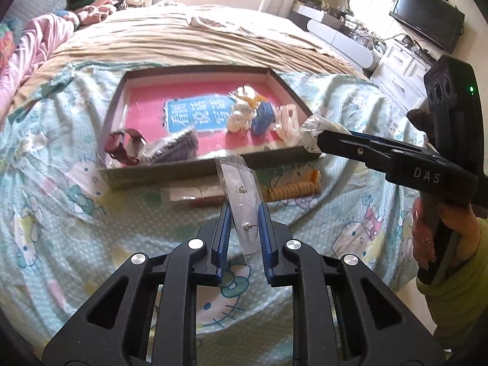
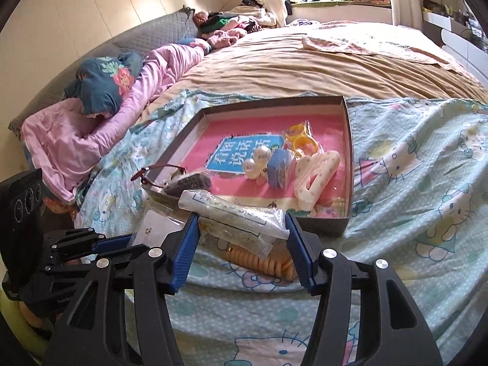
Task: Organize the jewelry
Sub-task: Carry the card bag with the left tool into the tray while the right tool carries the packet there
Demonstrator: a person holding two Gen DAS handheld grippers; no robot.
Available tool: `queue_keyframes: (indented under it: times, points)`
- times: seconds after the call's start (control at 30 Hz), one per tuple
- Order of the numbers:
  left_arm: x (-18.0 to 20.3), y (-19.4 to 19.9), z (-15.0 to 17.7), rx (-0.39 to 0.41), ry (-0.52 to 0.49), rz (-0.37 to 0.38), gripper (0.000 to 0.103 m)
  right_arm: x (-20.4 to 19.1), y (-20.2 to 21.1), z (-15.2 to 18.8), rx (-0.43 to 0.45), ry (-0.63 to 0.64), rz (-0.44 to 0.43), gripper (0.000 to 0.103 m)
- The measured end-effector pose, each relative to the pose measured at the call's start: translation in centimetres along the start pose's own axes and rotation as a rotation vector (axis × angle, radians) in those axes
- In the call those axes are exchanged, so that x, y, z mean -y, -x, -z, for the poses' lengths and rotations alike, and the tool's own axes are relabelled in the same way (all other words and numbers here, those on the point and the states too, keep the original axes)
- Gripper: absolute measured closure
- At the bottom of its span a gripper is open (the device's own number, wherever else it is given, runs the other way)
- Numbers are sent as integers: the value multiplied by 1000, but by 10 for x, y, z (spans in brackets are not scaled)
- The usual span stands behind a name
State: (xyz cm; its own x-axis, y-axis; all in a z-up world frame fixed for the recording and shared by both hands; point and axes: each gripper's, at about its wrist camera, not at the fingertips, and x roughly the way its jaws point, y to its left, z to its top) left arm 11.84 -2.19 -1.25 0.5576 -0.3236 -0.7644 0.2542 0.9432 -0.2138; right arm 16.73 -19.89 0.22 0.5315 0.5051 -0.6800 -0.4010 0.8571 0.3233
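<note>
Left gripper [image 1: 242, 213]: jaws nearly shut on a clear sleeve [image 1: 241, 189] holding a white card with small earrings; the sleeve stands up between the blue pads, clear of the bed.
Right gripper [image 2: 241, 231]: jaws part open, pressed on the ends of a rolled clear packet [image 2: 235, 216] with beads inside, which lies across them.
Tray [image 1: 170, 170]: shallow dark box with a pink floor, just beyond both pairs of jaws, on the bed.
In the tray: pearl pieces [image 2: 257, 160], a blue box [image 2: 279, 167], a cream hair claw [image 2: 317, 177], an orange piece [image 2: 302, 140] at the far side, a dark red strap [image 1: 123, 148] and a grey pouch [image 1: 177, 148] at the near left corner.
In the way: the tray's near wall lies between the jaws and its floor; the right gripper's arm reaches to the tray's near right corner.
Below the jaws: an orange coil bracelet [image 2: 262, 262] and a flat white packet [image 1: 195, 193] on the bed, in front of the tray.
Surface: bed with a mint cartoon-cat sheet [image 2: 411, 183], a tan blanket [image 2: 274, 61] beyond, a pink quilt [image 2: 91, 128] far left.
Room: television [image 1: 427, 15] and white drawers [image 1: 399, 70] to the right, bright window at the back.
Writing: "DAS" on the right gripper's body; Chinese characters on a blue label [image 1: 198, 113] on the tray floor, not clearly readable.
Person: a hand [image 1: 424, 238] on the right gripper's handle.
</note>
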Motion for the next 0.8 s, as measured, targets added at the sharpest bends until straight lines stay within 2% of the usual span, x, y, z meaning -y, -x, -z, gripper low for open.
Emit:
queue_keyframes:
  times: [0.27,0.8]
  points:
    - [-6,13,-8,29,12,-21,92,-7,8,-7,27,13,-8,49]
    - [-13,20,-47,84,2,-58,92,-3,19,-35,102,25,-2,48]
